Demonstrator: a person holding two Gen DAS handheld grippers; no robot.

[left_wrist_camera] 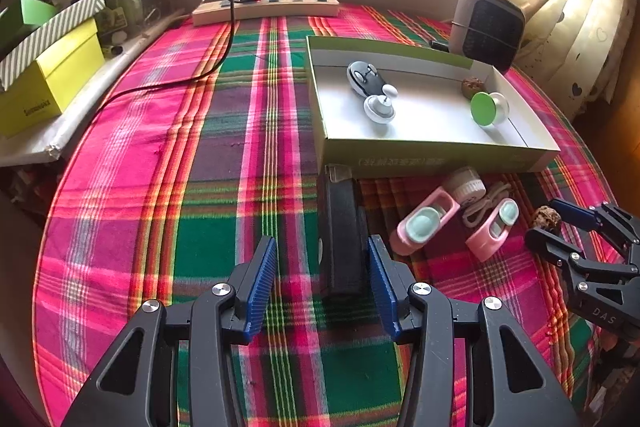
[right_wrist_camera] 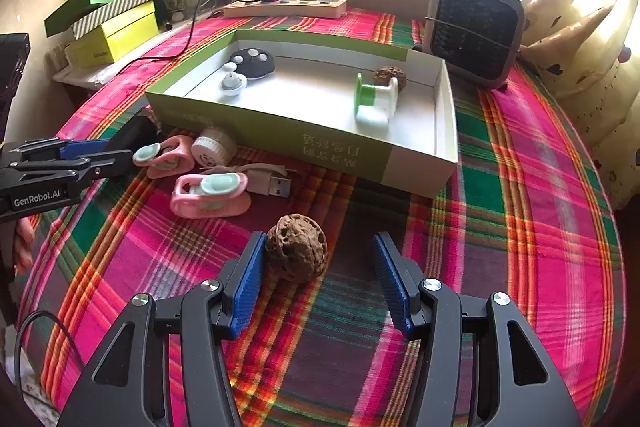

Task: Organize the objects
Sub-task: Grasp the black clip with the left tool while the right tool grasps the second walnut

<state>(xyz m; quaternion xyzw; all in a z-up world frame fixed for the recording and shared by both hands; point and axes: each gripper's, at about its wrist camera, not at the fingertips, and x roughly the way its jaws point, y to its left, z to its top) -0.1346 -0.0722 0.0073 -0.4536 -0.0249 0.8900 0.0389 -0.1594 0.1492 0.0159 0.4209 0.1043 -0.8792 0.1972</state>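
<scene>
A shallow green-and-white box [left_wrist_camera: 432, 157] [right_wrist_camera: 280, 139] lies on the plaid cloth. It holds a black mouse [left_wrist_camera: 362, 75], a white knob [left_wrist_camera: 379, 107], a green spool [left_wrist_camera: 486, 108] [right_wrist_camera: 374, 97] and a walnut [left_wrist_camera: 472, 87]. Before the box lie a black case [left_wrist_camera: 342, 235], two pink clips [left_wrist_camera: 424, 221] [right_wrist_camera: 208, 195], a round cream brush [right_wrist_camera: 214, 147] and a USB cable [right_wrist_camera: 268, 183]. My left gripper [left_wrist_camera: 322, 279] is open, with the case between its fingers. My right gripper [right_wrist_camera: 320, 271] is open around a second walnut [right_wrist_camera: 298, 247], whose left side touches the left pad.
A power strip [left_wrist_camera: 266, 9] with a black charger and cable lies at the back. A grey fan heater [right_wrist_camera: 474, 27] stands at the back right. Yellow and green boxes [left_wrist_camera: 48, 83] are stacked at the left. A curtain hangs at the right.
</scene>
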